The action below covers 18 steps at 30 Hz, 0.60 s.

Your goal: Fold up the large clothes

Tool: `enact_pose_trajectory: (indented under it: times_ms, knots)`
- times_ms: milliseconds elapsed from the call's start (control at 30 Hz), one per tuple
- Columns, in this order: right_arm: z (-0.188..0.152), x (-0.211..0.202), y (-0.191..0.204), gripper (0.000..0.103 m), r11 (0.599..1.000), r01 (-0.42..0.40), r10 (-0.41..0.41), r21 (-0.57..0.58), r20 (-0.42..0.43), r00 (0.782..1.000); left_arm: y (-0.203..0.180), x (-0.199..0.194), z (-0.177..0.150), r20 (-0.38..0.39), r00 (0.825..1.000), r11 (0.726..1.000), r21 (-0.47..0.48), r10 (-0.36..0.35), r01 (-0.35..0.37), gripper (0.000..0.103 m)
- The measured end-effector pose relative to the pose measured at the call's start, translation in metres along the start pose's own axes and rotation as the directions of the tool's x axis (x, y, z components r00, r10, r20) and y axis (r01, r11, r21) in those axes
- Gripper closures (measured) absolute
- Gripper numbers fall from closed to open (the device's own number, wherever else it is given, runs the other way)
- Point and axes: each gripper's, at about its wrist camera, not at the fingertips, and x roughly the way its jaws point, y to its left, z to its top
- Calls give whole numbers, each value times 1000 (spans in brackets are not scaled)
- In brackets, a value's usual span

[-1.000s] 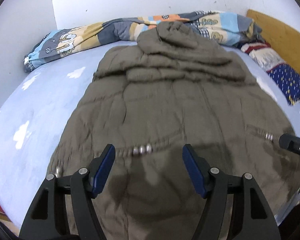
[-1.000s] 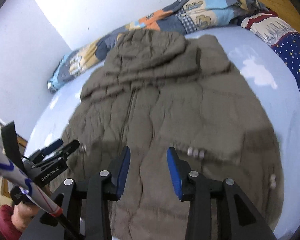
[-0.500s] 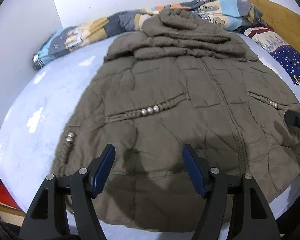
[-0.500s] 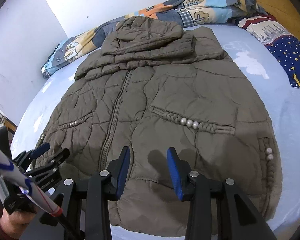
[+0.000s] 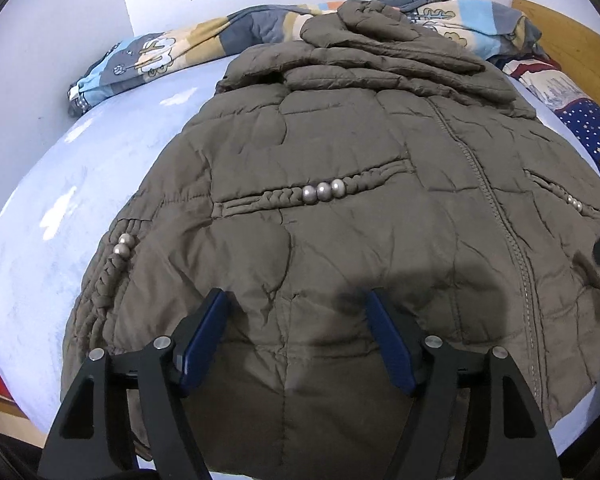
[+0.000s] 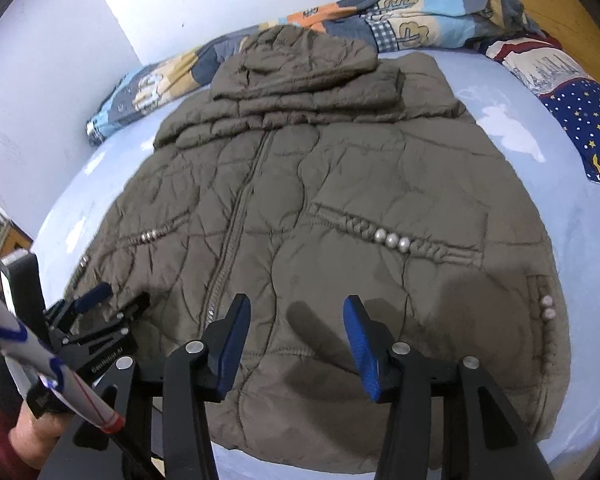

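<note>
left tongs (image 5: 298, 300) released, tilted down over jacket (image 5: 360, 220) hem | right tongs (image 6: 296, 308) released, widening, likewise

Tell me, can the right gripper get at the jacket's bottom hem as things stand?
Probably yes. The right gripper hovers with jaws apart, just widened, nothing between them, above the jacket near its hem. The left gripper sits off to the side, not in the way.

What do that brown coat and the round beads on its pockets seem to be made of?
The coat looks like a padded, quilted synthetic shell, perhaps nylon or polyester: matte olive-brown, puffed into stitched panels with fine crinkles. The beads look like pearly or brushed-metal balls, pale grey with a soft sheen, set in a braided trim; the pictures cannot settle whether they are plastic or metal.
</note>
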Motion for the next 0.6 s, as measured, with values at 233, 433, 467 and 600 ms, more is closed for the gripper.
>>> enact_pose_trajectory:
  times_ms: [233, 433, 467, 600]
  knots:
    - [-9, 21, 0, 50, 999, 36, -37, -26, -59, 998, 1, 8, 3, -25, 1000, 999, -34, -11, 10, 25]
    - [-13, 27, 3, 50, 998, 53, -56, -44, -78, 995, 0, 8, 3, -30, 1000, 1000, -25, -7, 6, 25]
    - [-14, 27, 3, 50, 998, 53, -56, -45, -80, 995, 0, 8, 3, -32, 999, 1000, -22, -5, 4, 25]
    - [-17, 27, 1, 50, 998, 49, -52, -43, -85, 995, -1, 8, 3, -30, 1000, 1000, -17, -3, 2, 25]
